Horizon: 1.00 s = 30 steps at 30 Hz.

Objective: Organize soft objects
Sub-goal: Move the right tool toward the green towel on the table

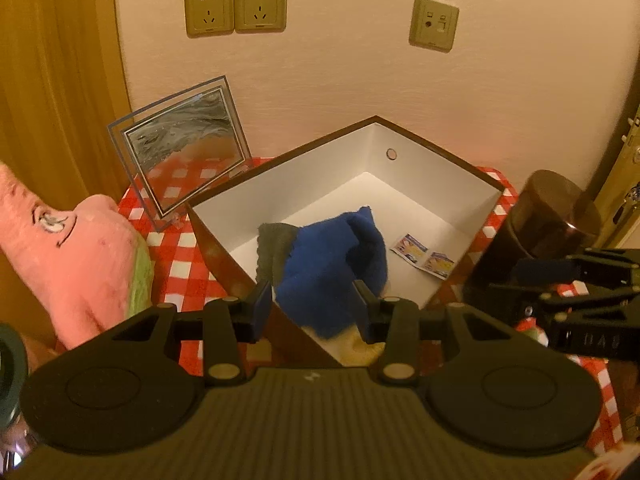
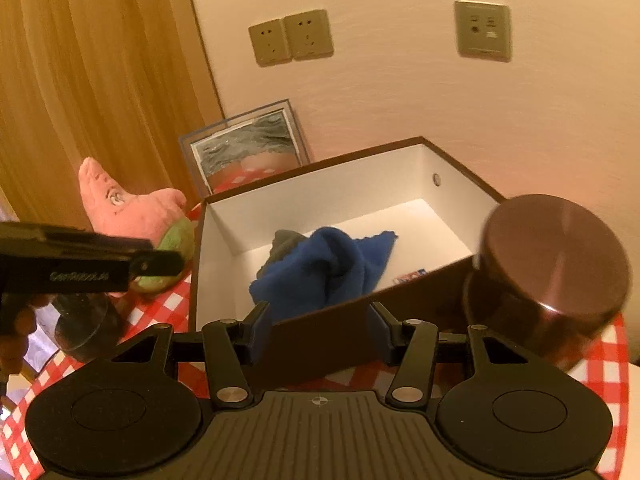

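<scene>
Next: pink starfish plush (image 1: 76,256) | lying left of your left gripper (image 1: 316,306), snout pointing away, well apart | nearer left | both jaws standing half open, holding nothing; right gripper (image 2: 320,328) facing box (image 2: 320,332).

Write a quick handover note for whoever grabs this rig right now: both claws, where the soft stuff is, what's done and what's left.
Left claw: open, empty, above the box's near corner.
Right claw: open, empty, before the box's near wall.
Done: crumpled blue fleece cloth and grey cloth lie inside the brown cardboard box with white lining.
Left: pink star-shaped plush toy is outside, on the red checked tablecloth beside the box.
</scene>
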### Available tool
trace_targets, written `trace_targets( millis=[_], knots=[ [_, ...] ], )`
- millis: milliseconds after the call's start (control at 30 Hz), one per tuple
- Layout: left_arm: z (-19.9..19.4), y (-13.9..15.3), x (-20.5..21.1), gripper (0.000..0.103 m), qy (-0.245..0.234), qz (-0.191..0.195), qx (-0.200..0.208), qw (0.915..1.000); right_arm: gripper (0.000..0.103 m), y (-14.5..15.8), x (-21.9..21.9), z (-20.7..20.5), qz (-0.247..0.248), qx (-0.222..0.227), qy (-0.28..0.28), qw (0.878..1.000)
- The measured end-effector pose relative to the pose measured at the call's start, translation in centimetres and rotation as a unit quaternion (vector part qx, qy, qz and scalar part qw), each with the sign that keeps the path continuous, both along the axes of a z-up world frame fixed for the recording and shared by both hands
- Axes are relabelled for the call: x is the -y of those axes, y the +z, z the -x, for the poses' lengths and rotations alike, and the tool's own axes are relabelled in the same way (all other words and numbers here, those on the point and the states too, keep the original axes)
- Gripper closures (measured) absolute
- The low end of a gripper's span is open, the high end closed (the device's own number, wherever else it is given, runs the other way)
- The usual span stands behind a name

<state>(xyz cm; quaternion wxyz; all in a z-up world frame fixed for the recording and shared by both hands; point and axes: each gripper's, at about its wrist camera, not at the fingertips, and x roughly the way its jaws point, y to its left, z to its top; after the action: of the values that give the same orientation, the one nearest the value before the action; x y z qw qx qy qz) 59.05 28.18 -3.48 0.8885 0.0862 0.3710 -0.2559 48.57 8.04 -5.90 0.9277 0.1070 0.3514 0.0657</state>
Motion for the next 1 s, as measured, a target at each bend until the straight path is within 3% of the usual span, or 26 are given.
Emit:
trace_targets(
  millis=[367, 1000],
  knots=[
    [5.4, 0.4, -0.9, 0.063, 0.008, 0.013, -0.015, 0.9998, 0.05, 1.2, 1.1, 5.8, -0.008, -0.023, -0.016, 1.0],
    [12.0, -1.6, -2.2, 0.064, 0.022, 0.001, -0.06, 0.998, 0.05, -0.5, 3.5, 13.8, -0.012, -0.085, -0.049, 0.995]
  ],
)
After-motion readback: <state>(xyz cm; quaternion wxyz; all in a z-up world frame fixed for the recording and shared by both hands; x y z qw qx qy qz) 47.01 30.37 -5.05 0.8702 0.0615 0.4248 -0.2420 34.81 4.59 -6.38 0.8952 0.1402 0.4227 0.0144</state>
